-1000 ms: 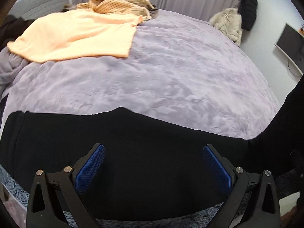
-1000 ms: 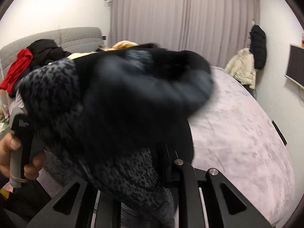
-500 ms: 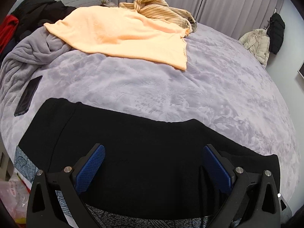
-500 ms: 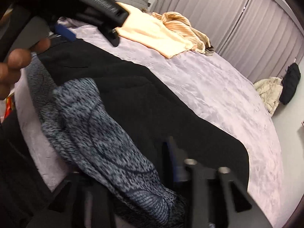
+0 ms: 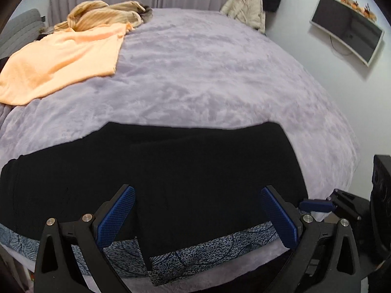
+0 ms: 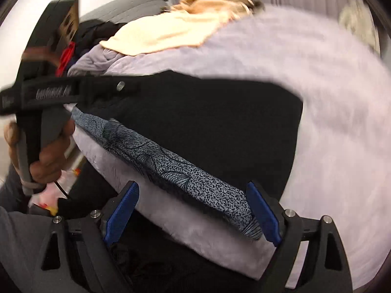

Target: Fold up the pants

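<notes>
The black pants (image 5: 171, 171) lie folded across the near edge of the bed, with a blue-grey patterned band (image 5: 195, 256) showing along the front. My left gripper (image 5: 198, 216) hovers open over the black cloth and holds nothing. My right gripper (image 6: 193, 212) is at the pants' (image 6: 207, 127) right end. Its jaws are opening, and the patterned band (image 6: 171, 166) lies between the pads without being pressed. One of the right gripper's fingers (image 5: 315, 205) shows beside the pants in the left wrist view.
The bed's lilac blanket (image 5: 207, 73) stretches beyond the pants. An orange cloth (image 5: 61, 61) and a striped beige garment (image 5: 105, 14) lie at the far left. A monitor (image 5: 347, 36) hangs on the right wall and a black speaker (image 5: 381, 202) stands beside the bed. A hand (image 6: 41, 151) holds the left tool.
The right gripper was shut on the bunched pants held up. It came down and opened, and the pants now lie folded on the bed. The left gripper stayed open while its view swung.
</notes>
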A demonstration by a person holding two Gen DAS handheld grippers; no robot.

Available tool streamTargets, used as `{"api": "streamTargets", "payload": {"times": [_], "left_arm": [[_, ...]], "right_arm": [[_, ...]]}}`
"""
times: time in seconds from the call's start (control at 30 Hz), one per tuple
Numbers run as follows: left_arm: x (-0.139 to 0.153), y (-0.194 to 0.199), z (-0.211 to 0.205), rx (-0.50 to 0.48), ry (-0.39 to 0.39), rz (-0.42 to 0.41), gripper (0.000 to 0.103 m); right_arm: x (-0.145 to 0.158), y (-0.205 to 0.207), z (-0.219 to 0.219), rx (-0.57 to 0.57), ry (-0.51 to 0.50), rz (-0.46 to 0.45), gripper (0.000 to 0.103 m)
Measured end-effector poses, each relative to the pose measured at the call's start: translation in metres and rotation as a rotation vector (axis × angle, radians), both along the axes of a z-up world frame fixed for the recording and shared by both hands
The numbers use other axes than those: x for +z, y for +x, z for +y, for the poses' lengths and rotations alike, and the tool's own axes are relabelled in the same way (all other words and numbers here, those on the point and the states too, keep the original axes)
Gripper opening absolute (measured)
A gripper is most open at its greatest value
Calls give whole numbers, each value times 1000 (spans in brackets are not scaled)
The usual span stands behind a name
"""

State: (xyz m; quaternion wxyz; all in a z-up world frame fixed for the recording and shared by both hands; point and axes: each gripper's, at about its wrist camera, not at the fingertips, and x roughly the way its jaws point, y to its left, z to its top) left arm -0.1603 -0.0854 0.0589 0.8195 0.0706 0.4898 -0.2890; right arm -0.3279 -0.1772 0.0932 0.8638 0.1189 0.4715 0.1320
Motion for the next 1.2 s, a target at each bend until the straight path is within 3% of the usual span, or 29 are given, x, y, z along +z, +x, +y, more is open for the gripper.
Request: {"api": "streamTargets", "payload": {"times": [0.1,0.23,0.4,0.63,0.73,0.83,0.97,1.07,1.2], "left_arm": [[-39,3,-8,35,154,17,103],[-48,12,6,81,74,73,103],[-53,9,3,96,95,44,103],[-54,4,-1,132,110,23,103],[-56,9,-6,135,112,30,103],[-54,15,-7,137,115,49,103],[-53,25,-5,147,115,79,103],[-49,30,-1,164,114,94,103],[-30,43,3,219,113,12,103]], "right_arm": [[-15,-7,-1,5,59,4,93],[-2,2,1,91,26,-11,94],[14,29,-16,144,61,-88,94],[-13,83,-35,203,100,-43,94],[-5,101,-37,203,46,-61,94],[-8,92,-49,207,-3,-53,94],[-13,54,-37,199,-225,-26,94],[-13,18,-24,181,-334,-34,96],[-14,-3,-16,187,-396,-13,97]]}}
